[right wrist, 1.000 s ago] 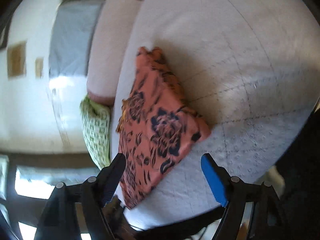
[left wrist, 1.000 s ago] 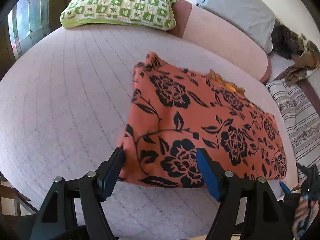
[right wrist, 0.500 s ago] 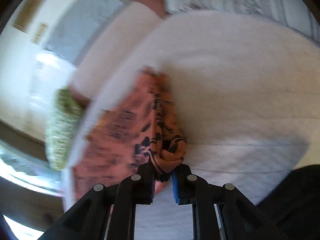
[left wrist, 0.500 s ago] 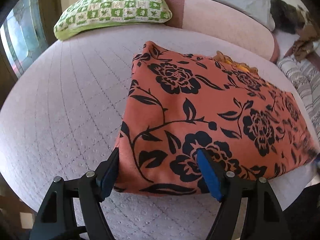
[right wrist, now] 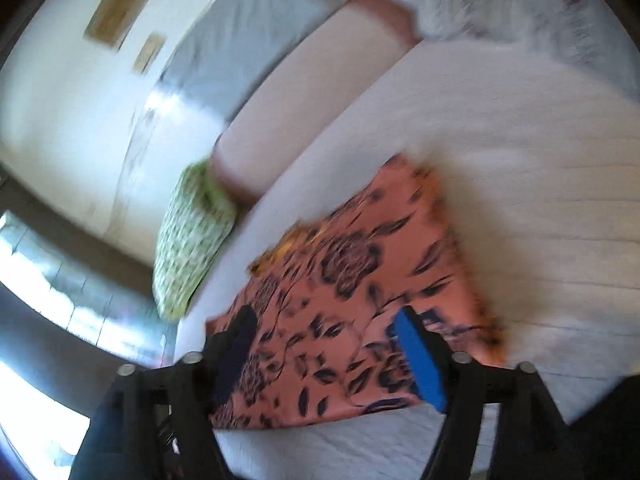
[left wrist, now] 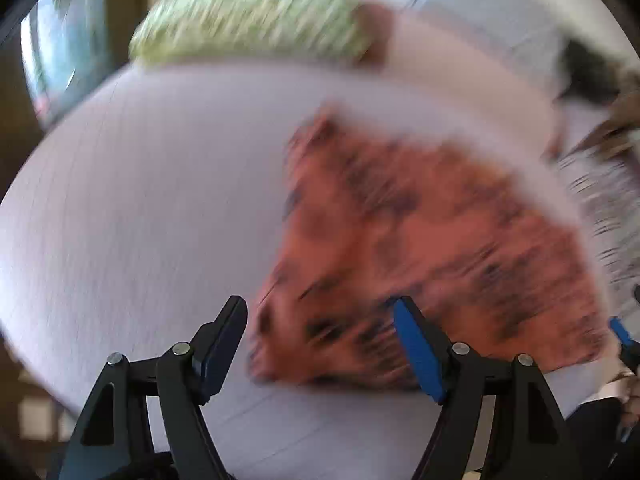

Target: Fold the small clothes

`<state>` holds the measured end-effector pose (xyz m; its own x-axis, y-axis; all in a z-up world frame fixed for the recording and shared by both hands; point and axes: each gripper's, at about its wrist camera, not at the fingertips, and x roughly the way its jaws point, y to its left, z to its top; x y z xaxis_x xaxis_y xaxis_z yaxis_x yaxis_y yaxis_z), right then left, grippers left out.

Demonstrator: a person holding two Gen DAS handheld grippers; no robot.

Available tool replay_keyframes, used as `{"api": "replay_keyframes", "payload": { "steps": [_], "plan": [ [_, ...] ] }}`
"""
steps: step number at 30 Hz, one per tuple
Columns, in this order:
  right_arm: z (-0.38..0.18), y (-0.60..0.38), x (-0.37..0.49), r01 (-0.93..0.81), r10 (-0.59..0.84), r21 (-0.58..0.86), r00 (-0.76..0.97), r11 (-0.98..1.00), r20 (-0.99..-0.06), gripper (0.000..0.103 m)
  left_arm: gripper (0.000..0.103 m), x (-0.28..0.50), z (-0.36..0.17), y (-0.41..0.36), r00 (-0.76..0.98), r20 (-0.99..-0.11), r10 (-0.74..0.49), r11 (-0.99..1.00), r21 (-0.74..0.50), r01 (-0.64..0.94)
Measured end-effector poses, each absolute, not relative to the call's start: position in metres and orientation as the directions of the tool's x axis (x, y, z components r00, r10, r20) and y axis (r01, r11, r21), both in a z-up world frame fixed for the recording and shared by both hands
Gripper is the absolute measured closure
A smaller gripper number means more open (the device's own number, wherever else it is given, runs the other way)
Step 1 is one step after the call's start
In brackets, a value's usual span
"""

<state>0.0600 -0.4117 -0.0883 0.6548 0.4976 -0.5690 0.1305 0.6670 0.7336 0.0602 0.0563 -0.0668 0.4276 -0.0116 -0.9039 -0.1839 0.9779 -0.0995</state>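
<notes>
My left claw [left wrist: 320, 336] hangs with jaws apart over the near corner of the orange flowered cloth [left wrist: 420, 248], gripping nothing, lined up for the next fold. My right claw [right wrist: 328, 344] is opening, nothing pinched. The cloth lies flat on the bed [left wrist: 140, 200], centre-right in the left view. No containers in sight.

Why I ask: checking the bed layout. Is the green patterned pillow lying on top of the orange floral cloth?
No, the green pillow lies apart from the orange floral cloth.
</notes>
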Motion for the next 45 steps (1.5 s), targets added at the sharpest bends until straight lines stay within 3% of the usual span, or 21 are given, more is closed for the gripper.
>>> {"api": "replay_keyframes", "payload": {
  "steps": [2,6,10,11,12,13,14,19,26,32,34,38,41,45],
  "plan": [
    [-0.128,-0.423,0.064,0.267,0.477,0.699,0.569,0.663,-0.67,0.023,0.027,0.052,-0.065,0.064,0.463,-0.885,-0.033,0.974,-0.133,-0.185],
    [-0.119,-0.424,0.058,0.192,0.494,0.723,0.614,0.663,-0.616,0.023,0.027,0.044,-0.034,0.075,0.532,-0.842,-0.094,0.955,-0.226,-0.19],
    [-0.127,-0.419,0.062,0.19,0.5,0.732,0.617,0.654,-0.607,0.022,0.027,0.066,-0.014,0.083,0.59,-0.803,-0.077,0.963,-0.213,-0.165],
    [-0.127,-0.421,0.062,0.188,0.507,0.741,0.621,0.645,-0.599,0.022,0.031,0.075,-0.02,0.087,0.562,-0.824,-0.077,0.961,-0.212,-0.18],
    [-0.129,-0.423,0.063,0.187,0.513,0.746,0.619,0.639,-0.594,0.022,0.053,0.083,-0.034,0.092,0.501,-0.86,-0.094,0.953,-0.224,-0.205],
    [-0.131,-0.427,0.061,0.188,0.52,0.755,0.62,0.628,-0.587,0.022,0.064,0.088,-0.05,0.097,0.431,-0.895,-0.119,0.944,-0.236,-0.229],
    [-0.134,-0.429,0.061,0.19,0.526,0.764,0.622,0.617,-0.579,0.022,0.067,0.089,-0.066,0.104,0.379,-0.912,-0.157,0.931,-0.264,-0.251],
    [-0.134,-0.433,0.059,0.169,0.536,0.77,0.627,0.616,-0.566,0.022,0.069,0.074,-0.046,0.108,0.447,-0.875,-0.186,0.907,-0.328,-0.264],
    [-0.122,-0.431,0.058,0.164,0.537,0.77,0.627,0.617,-0.564,0.022,0.058,0.143,-0.008,0.079,0.545,-0.827,-0.138,0.961,-0.246,-0.129],
    [-0.111,-0.422,0.059,0.109,0.521,0.719,0.617,0.686,-0.59,0.022,0.057,0.224,-0.059,0.106,0.375,-0.927,-0.007,0.959,-0.112,-0.26],
    [-0.117,-0.425,0.06,0.129,0.528,0.729,0.607,0.672,-0.594,0.022,0.057,0.224,-0.06,0.116,0.402,-0.915,-0.035,0.946,-0.161,-0.283],
    [-0.119,-0.434,0.06,0.142,0.549,0.764,0.615,0.629,-0.566,0.022,0.058,0.213,-0.04,0.116,0.44,-0.895,0.079,0.943,-0.077,-0.325],
    [-0.109,-0.443,0.049,0.148,0.524,0.777,0.66,0.612,-0.539,0.022,0.058,0.186,-0.016,0.12,0.505,-0.857,0.107,0.928,-0.096,-0.36],
    [-0.107,-0.458,0.024,0.204,0.519,0.82,0.686,0.535,-0.51,0.022,0.056,0.139,0.017,0.082,0.619,-0.78,0.086,0.964,-0.093,-0.251]
  ]
}}
